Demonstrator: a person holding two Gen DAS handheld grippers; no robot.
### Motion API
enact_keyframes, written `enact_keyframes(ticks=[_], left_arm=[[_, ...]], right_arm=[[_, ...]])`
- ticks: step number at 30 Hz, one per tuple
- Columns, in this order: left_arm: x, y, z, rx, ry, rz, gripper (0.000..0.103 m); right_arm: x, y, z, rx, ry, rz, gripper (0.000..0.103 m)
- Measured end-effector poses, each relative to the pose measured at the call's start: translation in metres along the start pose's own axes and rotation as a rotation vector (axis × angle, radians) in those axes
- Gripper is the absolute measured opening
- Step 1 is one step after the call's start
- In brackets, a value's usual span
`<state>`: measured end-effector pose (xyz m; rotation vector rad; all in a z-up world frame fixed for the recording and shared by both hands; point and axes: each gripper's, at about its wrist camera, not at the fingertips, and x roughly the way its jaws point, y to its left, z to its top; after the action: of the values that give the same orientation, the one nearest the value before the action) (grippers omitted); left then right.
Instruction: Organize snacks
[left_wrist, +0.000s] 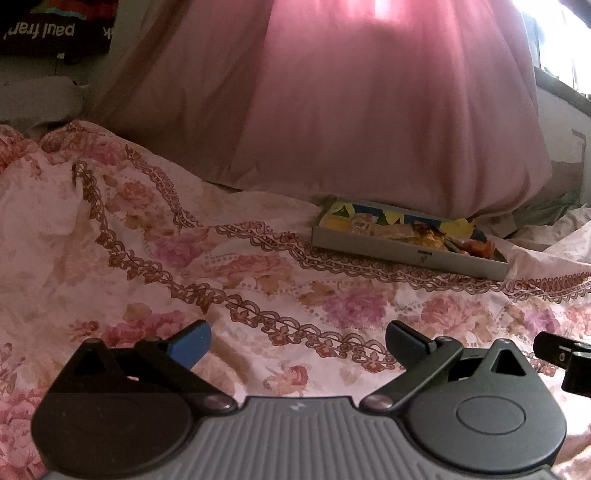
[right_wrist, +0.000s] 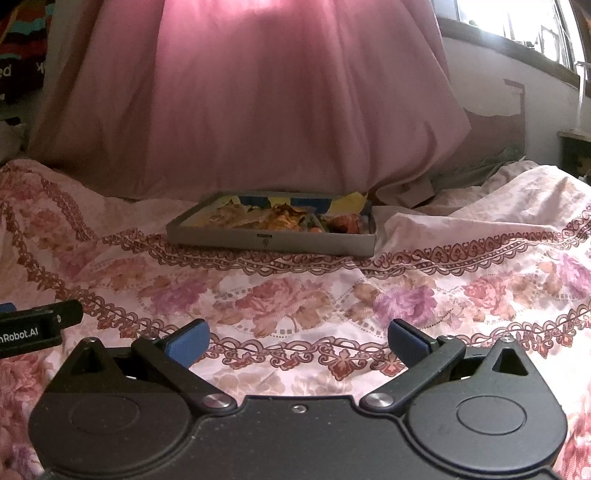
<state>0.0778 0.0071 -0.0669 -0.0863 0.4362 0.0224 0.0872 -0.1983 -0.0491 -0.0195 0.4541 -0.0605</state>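
A shallow grey cardboard box holds several wrapped snacks in yellow, orange and clear wrappers. It lies on the floral bedspread at the foot of a big pink pillow. In the right wrist view the box is straight ahead with its snacks piled inside. My left gripper is open and empty, low over the bedspread, well short and left of the box. My right gripper is open and empty, also short of the box.
The pink floral bedspread is wrinkled, with a raised fold at the left. The pink pillow stands behind the box. A wall and bright window are at the far right. The other gripper's edge shows in the left wrist view and in the right wrist view.
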Motion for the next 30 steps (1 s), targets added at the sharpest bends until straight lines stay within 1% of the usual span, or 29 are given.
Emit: enact_keyframes(ticks=[13,30], left_arm=[[-0.0002,-0.0001,-0.0024,0.015,0.004,-0.011,0.103],[0.0007,0.0007,-0.0028,0.010,0.010,-0.010,0.103]], right_arm=[[0.0008,0.0002,-0.0005,0.001,0.006,-0.002,0.102],[0.0022,-0.0001,-0.0014,0.002,0.011,-0.003,0.102]])
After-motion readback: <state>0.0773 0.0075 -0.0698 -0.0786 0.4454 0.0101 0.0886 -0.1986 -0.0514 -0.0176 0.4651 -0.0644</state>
